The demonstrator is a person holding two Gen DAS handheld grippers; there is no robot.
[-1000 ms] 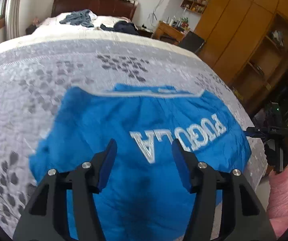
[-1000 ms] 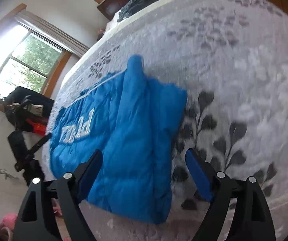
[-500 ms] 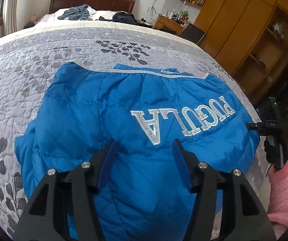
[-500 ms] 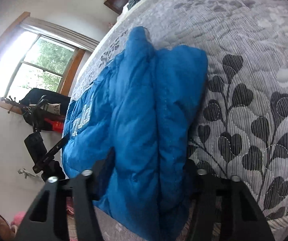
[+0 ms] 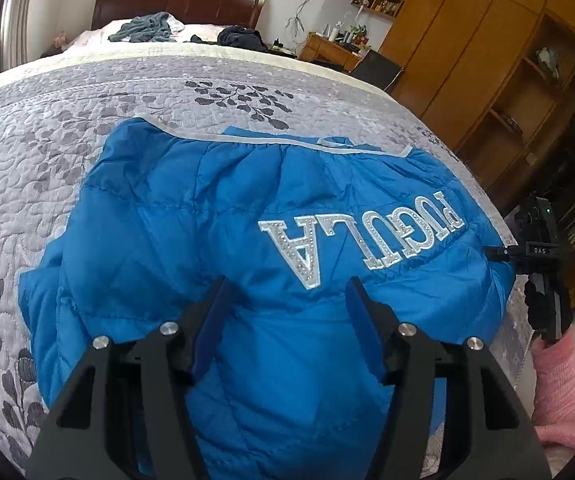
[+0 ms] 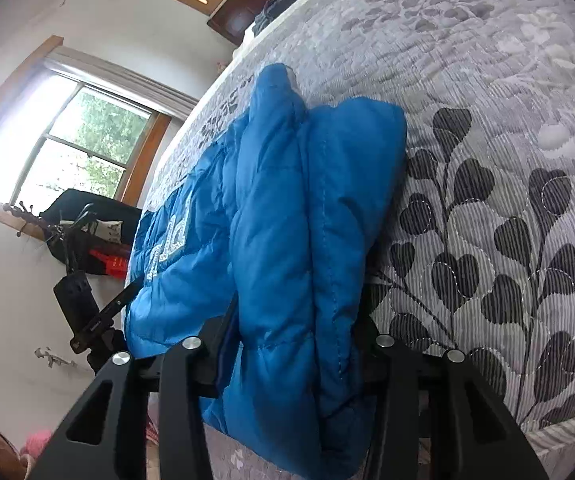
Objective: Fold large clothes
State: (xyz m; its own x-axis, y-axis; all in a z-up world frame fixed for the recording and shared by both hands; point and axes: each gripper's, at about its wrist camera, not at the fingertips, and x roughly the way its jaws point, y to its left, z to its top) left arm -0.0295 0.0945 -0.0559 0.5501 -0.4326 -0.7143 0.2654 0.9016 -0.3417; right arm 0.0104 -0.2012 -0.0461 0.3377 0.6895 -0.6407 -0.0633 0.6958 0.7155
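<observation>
Closing in over the last second, the right gripper (image 6: 295, 344) now has the folded edge of the blue jacket (image 5: 223, 208) between its fingers; whether they pinch it yet I cannot tell, since fabric hides the tips. The jacket lies on the grey bedspread (image 5: 67, 120), filling mid-frame. The left gripper (image 5: 285, 304) hovers above it, fingers spread, grasping nothing. A fold looks imminent.

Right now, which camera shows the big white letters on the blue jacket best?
The left wrist view: the white letters spread whole, upside down, across the blue jacket. The right wrist view shows only a few letters, edge-on behind a fold.
</observation>
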